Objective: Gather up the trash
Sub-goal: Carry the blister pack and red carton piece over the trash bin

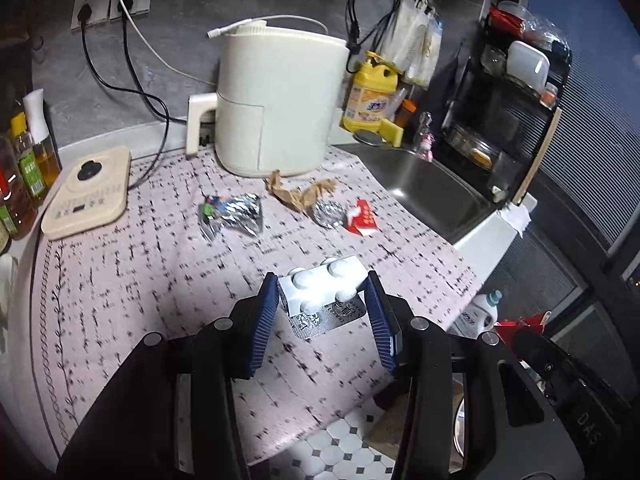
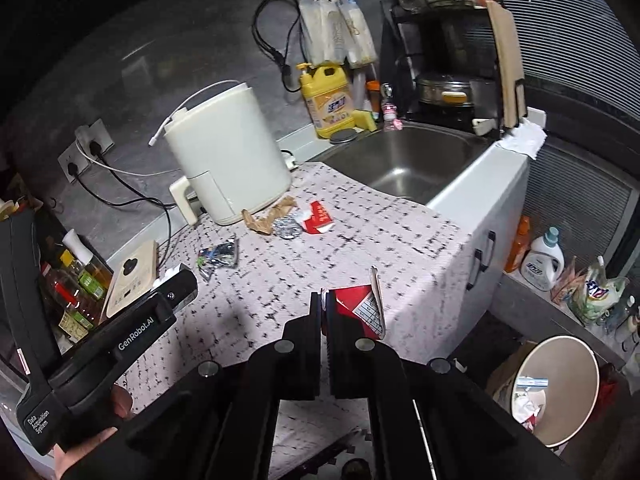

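Observation:
My left gripper (image 1: 323, 296) is shut on a white and silver blister pack (image 1: 324, 292), which hangs between the blue pads above the patterned cloth. My right gripper (image 2: 323, 300) is shut on a torn red carton (image 2: 362, 308) that sticks out to the right of its fingertips. Farther back on the cloth lie a foil wrapper (image 1: 236, 214), crumpled brown paper (image 1: 298, 194), a clear crumpled film (image 1: 328, 213) and a red paper scrap (image 1: 362, 220). A round bin (image 2: 558, 390) with trash inside stands on the floor at the lower right.
A cream air fryer (image 1: 276, 100) stands at the back of the counter, a beige scale (image 1: 86, 194) to its left, oil bottles (image 1: 24, 168) at the left edge. The steel sink (image 1: 424, 188) lies right, with a yellow detergent bottle (image 1: 370, 94) and dish rack (image 1: 504, 120).

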{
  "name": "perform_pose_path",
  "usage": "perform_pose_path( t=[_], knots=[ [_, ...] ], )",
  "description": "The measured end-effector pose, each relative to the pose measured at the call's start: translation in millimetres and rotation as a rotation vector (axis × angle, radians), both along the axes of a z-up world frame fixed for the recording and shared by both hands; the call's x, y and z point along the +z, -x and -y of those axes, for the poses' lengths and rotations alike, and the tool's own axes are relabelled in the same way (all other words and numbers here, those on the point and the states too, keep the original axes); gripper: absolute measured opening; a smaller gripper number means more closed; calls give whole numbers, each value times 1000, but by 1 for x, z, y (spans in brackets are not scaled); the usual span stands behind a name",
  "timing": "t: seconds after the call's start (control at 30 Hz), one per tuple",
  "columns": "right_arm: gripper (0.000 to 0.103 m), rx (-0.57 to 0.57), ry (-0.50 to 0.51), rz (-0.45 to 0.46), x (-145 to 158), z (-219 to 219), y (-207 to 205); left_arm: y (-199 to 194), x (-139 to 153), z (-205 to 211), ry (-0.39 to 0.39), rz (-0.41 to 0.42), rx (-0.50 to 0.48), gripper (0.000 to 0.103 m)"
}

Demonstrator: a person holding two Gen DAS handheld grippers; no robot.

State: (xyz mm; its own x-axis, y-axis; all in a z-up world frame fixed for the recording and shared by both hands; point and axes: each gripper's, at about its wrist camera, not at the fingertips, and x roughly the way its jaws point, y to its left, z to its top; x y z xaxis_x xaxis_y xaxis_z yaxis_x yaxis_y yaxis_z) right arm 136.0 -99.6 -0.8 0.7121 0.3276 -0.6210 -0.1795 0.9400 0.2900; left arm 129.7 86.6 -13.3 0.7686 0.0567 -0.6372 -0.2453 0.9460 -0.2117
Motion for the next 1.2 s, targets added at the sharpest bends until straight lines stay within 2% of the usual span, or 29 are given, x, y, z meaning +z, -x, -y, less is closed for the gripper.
perform_pose_path(
  t=[0.23,0.47,0.73,1.2],
  knots=[
    [3,-77,16,9,-1,50,18,-2,-5,47,7,-4,-69,44],
    [3,-205,6,-9,-10,108,27,-17,-10,111,6,-16,-205,44],
    [3,-370,-5,-43,-27,171,37,-37,-25,179,6,-50,-367,44],
    [3,-669,-6,-117,-71,252,55,-65,-61,274,24,-124,-637,44]
  ],
)
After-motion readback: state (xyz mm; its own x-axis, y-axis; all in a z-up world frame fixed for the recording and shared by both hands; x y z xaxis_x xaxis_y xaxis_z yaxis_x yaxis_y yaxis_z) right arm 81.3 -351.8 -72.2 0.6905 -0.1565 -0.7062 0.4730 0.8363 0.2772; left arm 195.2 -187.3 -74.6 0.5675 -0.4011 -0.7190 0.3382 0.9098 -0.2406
